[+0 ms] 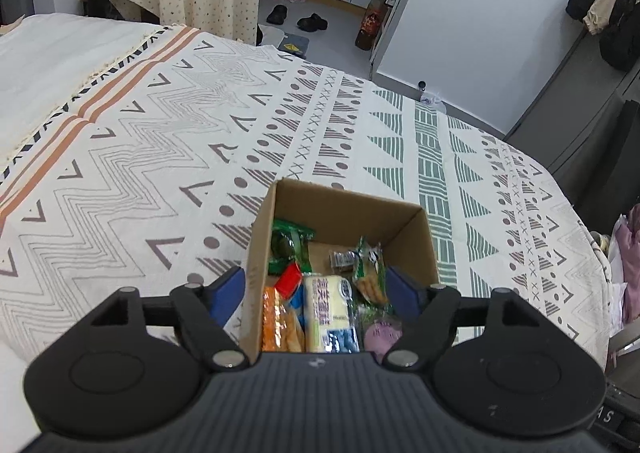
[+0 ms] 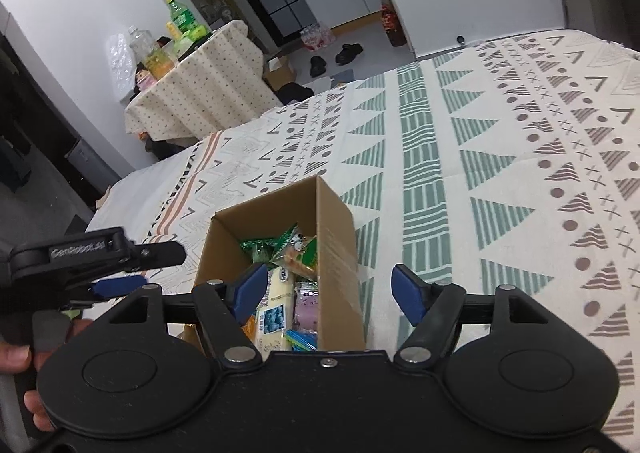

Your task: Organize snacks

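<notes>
The left gripper [image 1: 316,295] has its two blue-padded fingers spread apart, nothing between them but air; they straddle the near end of the cardboard box [image 1: 414,243], one pad outside the box's left wall, the other over its right side. The right gripper [image 2: 330,293] is likewise spread wide and holds nothing: its left pad hangs over the box [image 2: 336,229] interior, its right pad outside the box's right wall, above the bedspread.

There is one box, open-topped, standing on the patterned bedspread [image 1: 160,157], and all the snacks in sight lie inside it. In the left wrist view I count roughly eight packets: a green packet [image 1: 290,243] against the box's left wall, a small dark-wrapped one [image 1: 340,258] near the far middle, a green-and-tan packet [image 1: 370,271] toward the right wall, a red one [image 1: 289,279], an orange one [image 1: 276,321], a bit of blue wrapper [image 1: 298,303] beside it, a long pale yellow packet with blue print [image 1: 330,313] in the centre, and a purple one [image 1: 382,333] at the near right corner. The exact number is hard to fix, as they overlap.

The right wrist view shows fewer of them: the pale packet [image 2: 276,305], the purple one [image 2: 306,309], and the green packets [image 2: 260,247] at the far end. Only this view shows the left gripper [image 2: 116,267] from outside, just left of the box, and the person's hand [image 2: 20,365] on its handle. Beyond the box it also shows a cloth-covered table [image 2: 200,85] bearing bottles [image 2: 182,19], and two dark shoes [image 2: 334,57] on the floor.
</notes>
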{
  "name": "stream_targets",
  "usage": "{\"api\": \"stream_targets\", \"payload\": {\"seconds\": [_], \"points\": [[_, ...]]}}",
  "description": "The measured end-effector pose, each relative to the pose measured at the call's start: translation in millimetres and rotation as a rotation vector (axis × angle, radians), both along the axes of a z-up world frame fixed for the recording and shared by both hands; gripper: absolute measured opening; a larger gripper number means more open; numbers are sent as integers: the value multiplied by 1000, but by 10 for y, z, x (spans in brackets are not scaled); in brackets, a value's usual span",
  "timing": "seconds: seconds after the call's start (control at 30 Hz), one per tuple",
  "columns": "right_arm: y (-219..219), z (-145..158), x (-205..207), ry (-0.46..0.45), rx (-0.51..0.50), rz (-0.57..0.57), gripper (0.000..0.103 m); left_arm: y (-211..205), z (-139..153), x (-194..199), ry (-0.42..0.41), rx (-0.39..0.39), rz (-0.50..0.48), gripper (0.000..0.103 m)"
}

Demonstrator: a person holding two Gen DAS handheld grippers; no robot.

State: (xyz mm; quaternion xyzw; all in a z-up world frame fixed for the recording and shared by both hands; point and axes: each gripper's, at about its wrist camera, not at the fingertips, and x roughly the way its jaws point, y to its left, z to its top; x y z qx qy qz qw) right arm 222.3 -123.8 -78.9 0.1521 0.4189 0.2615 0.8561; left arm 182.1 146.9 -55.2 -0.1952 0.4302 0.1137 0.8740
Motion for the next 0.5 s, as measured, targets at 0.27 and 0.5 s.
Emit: {"api": "stream_targets", "payload": {"seconds": [0.27,0.5], "points": [[-115,268,-174,-85,-41,-34,96,-242,112,-199,13,20,-25,86],[-236,376,-366,-95,-59,-71,103,-426,227,-373,12,52,-54,92]]}}
